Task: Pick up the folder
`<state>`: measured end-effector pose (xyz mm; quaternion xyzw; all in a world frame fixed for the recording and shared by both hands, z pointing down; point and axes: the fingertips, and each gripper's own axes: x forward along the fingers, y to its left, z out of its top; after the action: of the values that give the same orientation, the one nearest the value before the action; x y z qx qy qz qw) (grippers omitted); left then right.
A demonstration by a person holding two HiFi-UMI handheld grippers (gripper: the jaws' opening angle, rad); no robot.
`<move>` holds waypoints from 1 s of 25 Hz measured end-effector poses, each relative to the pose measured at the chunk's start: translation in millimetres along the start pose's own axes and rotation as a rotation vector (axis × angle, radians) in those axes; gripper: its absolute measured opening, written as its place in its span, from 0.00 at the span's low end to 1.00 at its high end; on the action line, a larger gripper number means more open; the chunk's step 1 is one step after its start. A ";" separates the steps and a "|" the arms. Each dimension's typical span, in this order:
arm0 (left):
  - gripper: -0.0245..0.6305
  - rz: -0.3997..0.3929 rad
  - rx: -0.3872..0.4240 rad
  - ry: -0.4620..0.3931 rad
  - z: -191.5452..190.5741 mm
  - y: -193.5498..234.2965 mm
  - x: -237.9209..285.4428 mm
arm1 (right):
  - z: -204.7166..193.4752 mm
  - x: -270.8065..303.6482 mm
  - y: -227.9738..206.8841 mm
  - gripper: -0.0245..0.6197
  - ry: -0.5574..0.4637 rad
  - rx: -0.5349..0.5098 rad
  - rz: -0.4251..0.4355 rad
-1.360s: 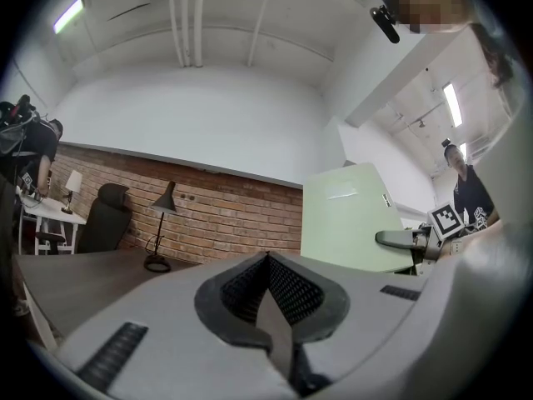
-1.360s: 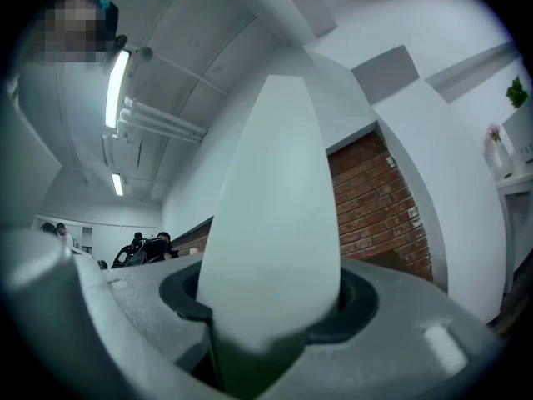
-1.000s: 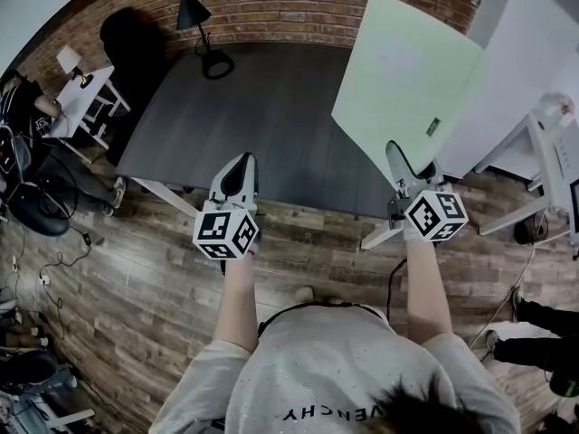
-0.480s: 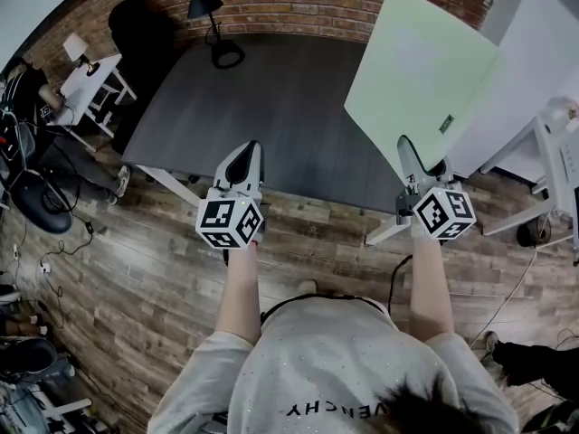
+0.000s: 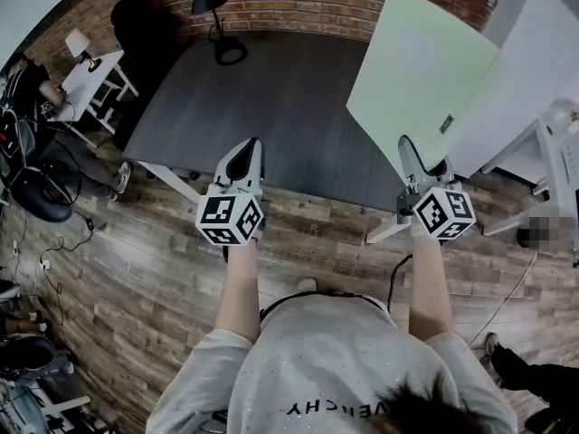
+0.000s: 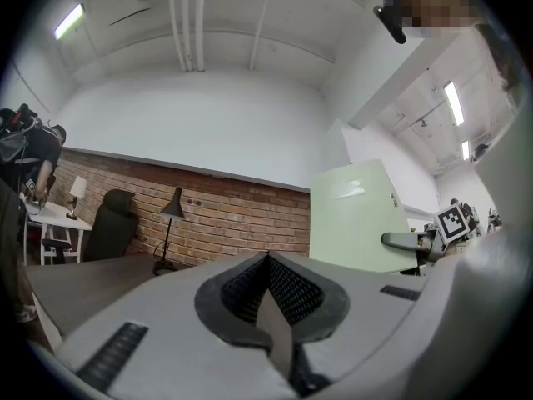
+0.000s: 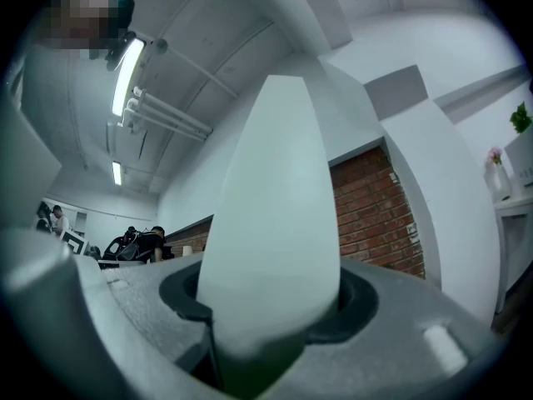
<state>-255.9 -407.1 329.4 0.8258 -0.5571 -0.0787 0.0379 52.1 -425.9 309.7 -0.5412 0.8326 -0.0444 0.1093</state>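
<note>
Head view: grips the pale green folder (image 5: 421,70) by its near edge in the right gripper (image 5: 409,147), jaws clenched on the sheet. Holds it raised over the right edge of the dark tabletop (image 5: 271,107), leaning up and away toward the far right corner and reaching out past that edge. Holds the left gripper (image 5: 245,152) over the tabletop's near edge, well apart from the folder, jaws pressed together on nothing. Shows a black lamp (image 5: 229,52) standing at the far edge of the tabletop, near the far left corner.

Left gripper view: looks along the left gripper (image 6: 266,261), its ribbed pads closed against each other and empty. Takes in the folder (image 6: 358,215) standing nearly upright off to the right, with the right gripper (image 6: 400,240) at its lower right side. Catches the lamp (image 6: 171,211) before a brick wall (image 6: 225,215), and a strip of tabletop (image 6: 83,277) at lower left.

Right gripper view: looks along the right gripper (image 7: 266,307), clamped on the folder (image 7: 271,207). Sees the sheet almost edge-on, rising from between the pads as a tall pale wedge.
</note>
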 end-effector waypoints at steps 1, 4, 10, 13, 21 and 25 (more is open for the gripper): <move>0.03 0.001 0.000 0.000 -0.5 -0.1 -0.1 | -0.3 -0.4 0.1 0.45 0.001 -0.002 0.000; 0.03 0.002 0.001 -0.001 0.0 1.7 1.7 | -1.0 1.0 -0.8 0.45 0.000 -0.006 -0.001; 0.03 0.001 0.000 -0.004 3.5 3.0 7.2 | -2.0 4.5 -3.7 0.45 0.002 -0.001 -0.009; 0.03 -0.010 0.004 -0.001 2.5 -2.0 9.3 | -3.3 3.8 -5.3 0.45 0.001 0.003 -0.009; 0.03 -0.012 0.003 0.010 0.4 -2.6 9.7 | -6.4 2.5 -7.1 0.45 0.011 -0.008 -0.014; 0.03 -0.010 0.002 0.018 -3.1 -3.8 10.0 | -8.1 2.5 -9.6 0.45 0.017 -0.005 -0.013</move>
<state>-248.3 -415.0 331.0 0.8294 -0.5526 -0.0709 0.0419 57.8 -432.5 319.1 -0.5466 0.8300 -0.0476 0.1004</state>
